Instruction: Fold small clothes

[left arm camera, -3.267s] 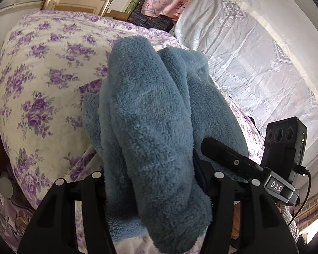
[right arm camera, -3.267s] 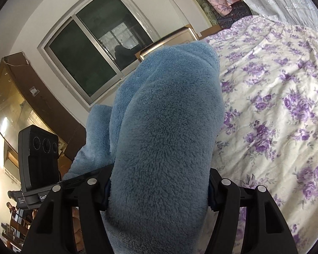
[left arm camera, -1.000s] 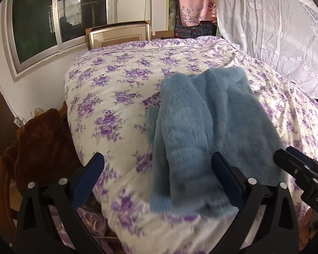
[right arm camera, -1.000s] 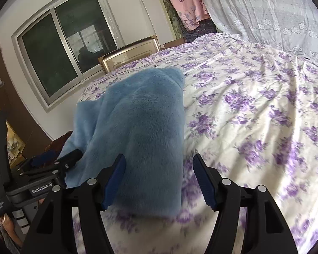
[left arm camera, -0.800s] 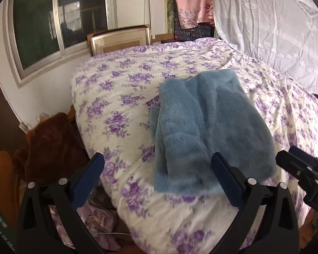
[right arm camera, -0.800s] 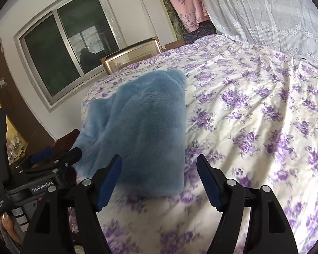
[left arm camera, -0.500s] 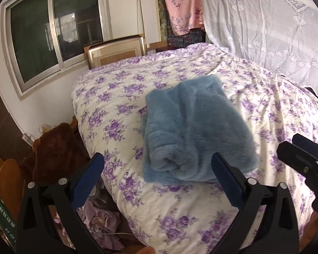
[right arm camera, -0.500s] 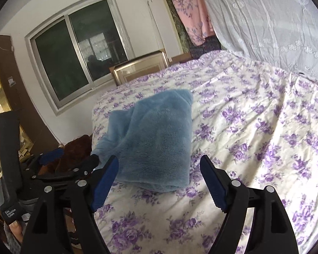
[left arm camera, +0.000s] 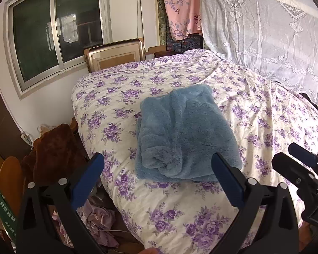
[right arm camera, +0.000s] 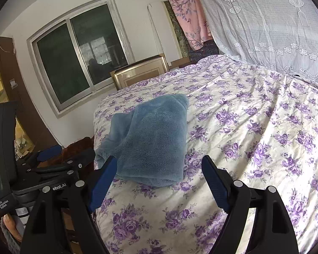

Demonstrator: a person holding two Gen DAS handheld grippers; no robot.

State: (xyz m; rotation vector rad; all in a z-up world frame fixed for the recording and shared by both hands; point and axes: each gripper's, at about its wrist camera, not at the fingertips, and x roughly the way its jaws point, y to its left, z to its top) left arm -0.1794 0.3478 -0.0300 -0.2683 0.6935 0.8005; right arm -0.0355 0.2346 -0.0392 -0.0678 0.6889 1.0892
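Note:
A fluffy blue garment (left arm camera: 184,133) lies folded in a thick bundle on the floral bedspread (left arm camera: 265,116), near the bed's left edge. It also shows in the right wrist view (right arm camera: 152,139). My left gripper (left arm camera: 156,163) is open and empty, held back from the bundle's near edge. My right gripper (right arm camera: 159,165) is open and empty, also short of the bundle. Neither gripper touches the garment. The left gripper's body (right arm camera: 42,169) shows at the left of the right wrist view, and the right gripper's body (left arm camera: 303,175) at the right of the left wrist view.
The bed's left edge drops to a heap of brown cloth (left arm camera: 53,146) and lilac cloth (left arm camera: 97,220) on the floor. A window (left arm camera: 57,31) and a framed panel (left arm camera: 116,55) stand behind the bed. A white lace curtain (left arm camera: 265,31) hangs at the right.
Both grippers let go of the blue garment, opened, and pulled back and up from it. The bundle now lies by itself on the bed and looks smaller in both views.

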